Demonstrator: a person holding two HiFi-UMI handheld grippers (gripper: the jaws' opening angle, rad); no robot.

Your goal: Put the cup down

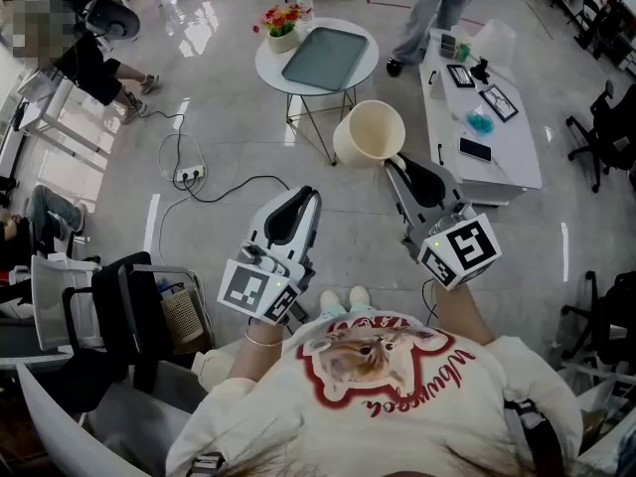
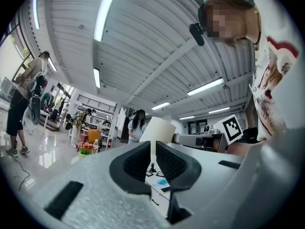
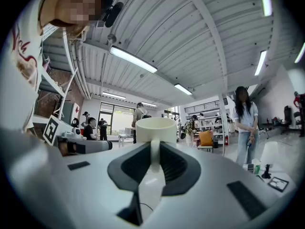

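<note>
A cream cup [image 1: 370,132] hangs in the air over the floor, its mouth turned toward the head camera. My right gripper [image 1: 395,163] is shut on its handle. In the right gripper view the cup [image 3: 156,127] stands upright just beyond the right gripper [image 3: 155,152], with the handle pinched between the black pads. My left gripper [image 1: 304,203] is held beside it to the left, apart from the cup, jaws shut with nothing between them. In the left gripper view the left gripper [image 2: 153,159] shows only a thin slit, and the cup [image 2: 159,127] appears behind it.
A round white table [image 1: 270,68] ahead carries a grey tray [image 1: 326,58] and a flower pot [image 1: 282,30]. A long white table [image 1: 497,152] with small items stands at the right. A power strip and cable [image 1: 189,175] lie on the floor. A person [image 1: 437,8] stands beyond; a chair [image 1: 129,306] is at the left.
</note>
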